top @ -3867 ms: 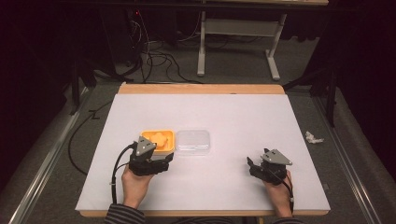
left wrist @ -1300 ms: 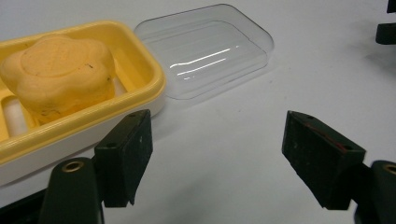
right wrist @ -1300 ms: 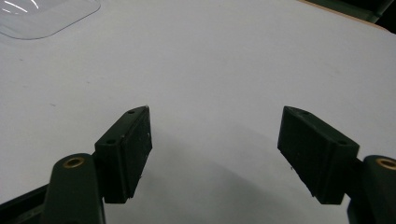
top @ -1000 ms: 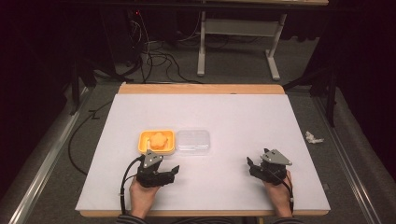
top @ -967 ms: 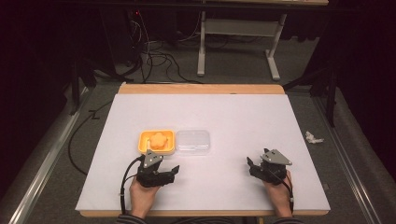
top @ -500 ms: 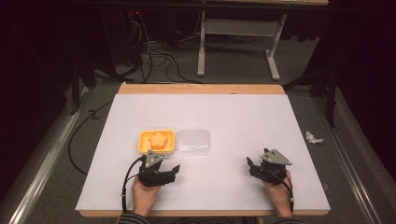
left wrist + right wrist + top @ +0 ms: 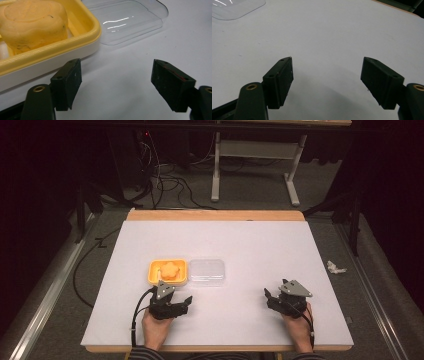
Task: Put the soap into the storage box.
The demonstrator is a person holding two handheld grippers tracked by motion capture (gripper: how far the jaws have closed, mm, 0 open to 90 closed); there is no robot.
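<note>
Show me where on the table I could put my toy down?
Bare spots: the far half of the table beyond the yellow dish and clear lid, and between the left gripper and right gripper. It's crowded by the dish.

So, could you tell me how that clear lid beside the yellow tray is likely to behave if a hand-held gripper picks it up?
The clear lid looks thin and see-through, so it is probably light and may flex when pinched. Its glossy surface shows bright reflections, so it could slip between flat jaws. It lies low on the table, so a push would likely slide it rather than tip it.
</note>
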